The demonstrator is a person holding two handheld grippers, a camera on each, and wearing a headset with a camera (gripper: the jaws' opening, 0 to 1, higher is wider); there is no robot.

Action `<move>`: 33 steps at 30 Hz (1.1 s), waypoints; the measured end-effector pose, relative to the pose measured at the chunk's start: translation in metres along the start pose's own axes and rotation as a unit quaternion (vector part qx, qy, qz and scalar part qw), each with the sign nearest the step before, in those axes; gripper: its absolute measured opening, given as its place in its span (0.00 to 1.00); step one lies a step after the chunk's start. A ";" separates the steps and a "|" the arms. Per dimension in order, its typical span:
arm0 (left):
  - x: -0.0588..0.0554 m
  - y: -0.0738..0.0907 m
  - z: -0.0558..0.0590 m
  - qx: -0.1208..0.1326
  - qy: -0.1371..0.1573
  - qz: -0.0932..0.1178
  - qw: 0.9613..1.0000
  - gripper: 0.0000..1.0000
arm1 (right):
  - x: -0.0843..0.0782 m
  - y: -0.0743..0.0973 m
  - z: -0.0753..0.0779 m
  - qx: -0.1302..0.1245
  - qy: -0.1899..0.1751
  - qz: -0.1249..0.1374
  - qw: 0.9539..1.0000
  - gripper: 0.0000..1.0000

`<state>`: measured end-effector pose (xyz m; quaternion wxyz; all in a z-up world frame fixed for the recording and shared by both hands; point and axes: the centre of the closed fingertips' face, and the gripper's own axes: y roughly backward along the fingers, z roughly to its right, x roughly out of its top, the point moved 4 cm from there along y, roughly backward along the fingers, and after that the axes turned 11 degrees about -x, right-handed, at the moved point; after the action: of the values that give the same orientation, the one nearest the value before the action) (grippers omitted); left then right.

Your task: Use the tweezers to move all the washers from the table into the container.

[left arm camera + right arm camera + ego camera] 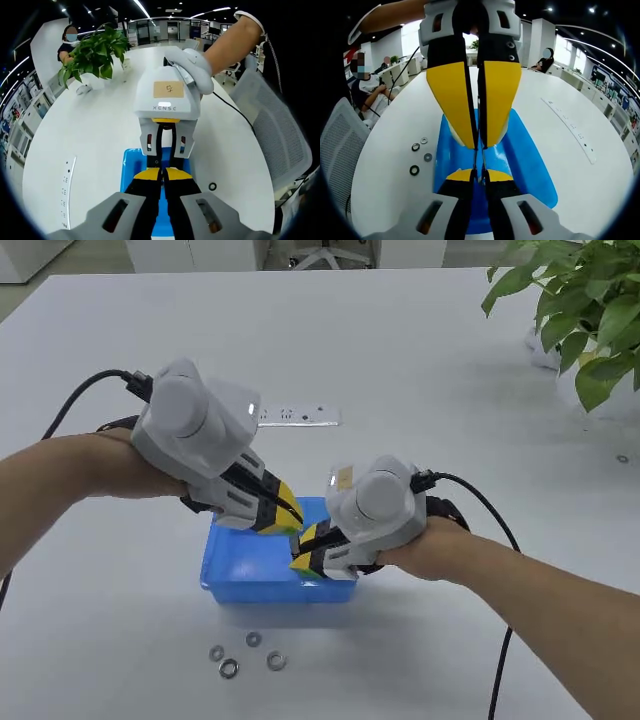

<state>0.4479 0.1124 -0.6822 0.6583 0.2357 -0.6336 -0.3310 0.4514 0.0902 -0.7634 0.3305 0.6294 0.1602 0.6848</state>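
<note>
On the white worktop (420,350) a blue container (240,565) is being hovered over by both claws, which are being held tip to tip above its open top. The left claw (288,512), gripped by the person's left hand (120,465), is being angled down from the left. Its jaws are being held almost together, with a hairline gap between the yellow pads, and whether anything is being pinched there cannot be told. The right claw (305,545), gripped by the right hand (430,550), is being pointed back toward it. Its jaws are likewise being pressed nearly closed, and what lies between them cannot be told. Four washers (229,669) are being shown lying on the worktop just in front of the container, on the person's side, loosely grouped and apart from its wall. A white strip (295,417) is being seen flat on the worktop beyond the container, and a leafy plant (590,310) at the far right corner.
</note>
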 end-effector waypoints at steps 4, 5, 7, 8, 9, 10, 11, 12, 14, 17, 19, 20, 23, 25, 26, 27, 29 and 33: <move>-0.001 0.001 0.001 0.000 -0.001 -0.002 1.000 0.06 | 0.000 0.000 -0.001 -0.001 0.004 -0.001 1.000 0.11; -0.001 0.001 0.001 0.000 -0.001 -0.002 1.000 0.06 | 0.000 0.001 -0.001 -0.001 0.005 -0.002 1.000 0.11; 0.000 0.002 0.002 0.001 -0.003 -0.002 1.000 0.06 | 0.001 0.002 -0.001 -0.002 0.006 -0.001 1.000 0.11; 0.001 0.003 0.002 0.001 -0.004 -0.002 1.000 0.06 | 0.001 0.002 -0.001 -0.004 0.007 -0.001 1.000 0.11; 0.001 0.003 0.002 0.002 -0.004 -0.002 1.000 0.06 | 0.002 0.002 0.000 -0.005 0.007 -0.001 1.000 0.11; 0.002 0.004 0.003 0.003 -0.004 0.000 1.000 0.06 | 0.003 0.003 0.000 -0.005 0.006 0.000 1.000 0.11; 0.003 0.005 0.003 0.003 -0.004 0.000 1.000 0.06 | 0.004 0.004 0.000 -0.005 0.007 0.001 1.000 0.11; 0.004 0.006 0.004 0.004 -0.005 0.000 1.000 0.06 | 0.005 0.004 0.000 -0.006 0.008 0.001 1.000 0.11; 0.005 0.008 0.005 0.006 -0.006 0.000 1.000 0.06 | 0.007 0.005 0.000 -0.007 0.008 0.002 1.000 0.11; 0.007 0.010 0.007 0.007 -0.008 0.001 1.000 0.06 | 0.010 0.008 -0.002 -0.009 0.012 0.003 1.000 0.11; 0.009 0.012 0.009 0.009 -0.009 0.001 1.000 0.06 | 0.012 0.010 -0.003 -0.010 0.014 0.004 1.000 0.11; 0.010 0.013 0.010 0.010 -0.010 0.001 1.000 0.06 | 0.013 0.011 -0.003 -0.011 0.015 0.005 1.000 0.11; 0.013 0.016 0.012 0.012 -0.012 0.002 1.000 0.06 | 0.017 0.014 -0.004 -0.013 0.018 0.007 1.000 0.11; 0.016 0.018 0.014 0.014 -0.013 0.002 1.000 0.06 | 0.020 0.016 -0.005 -0.015 0.019 0.008 1.000 0.11; 0.017 0.019 0.015 0.014 -0.014 0.002 1.000 0.06 | 0.021 0.017 -0.005 -0.015 0.020 0.009 1.000 0.11; 0.018 0.020 0.016 0.016 -0.015 0.002 1.000 0.06 | 0.022 0.019 -0.005 -0.017 0.022 0.009 1.000 0.11; 0.020 0.022 0.018 0.017 -0.016 0.003 1.000 0.06 | 0.024 0.021 -0.006 -0.018 0.023 0.011 1.000 0.11; 0.023 0.026 0.022 0.020 -0.017 0.004 1.000 0.06 | 0.028 0.026 -0.009 -0.020 0.025 0.013 0.999 0.11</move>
<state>0.4292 0.1156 -0.6454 0.6437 0.2406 -0.6523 -0.3198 0.4370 0.0917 -0.7271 0.3301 0.6074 0.1462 0.7076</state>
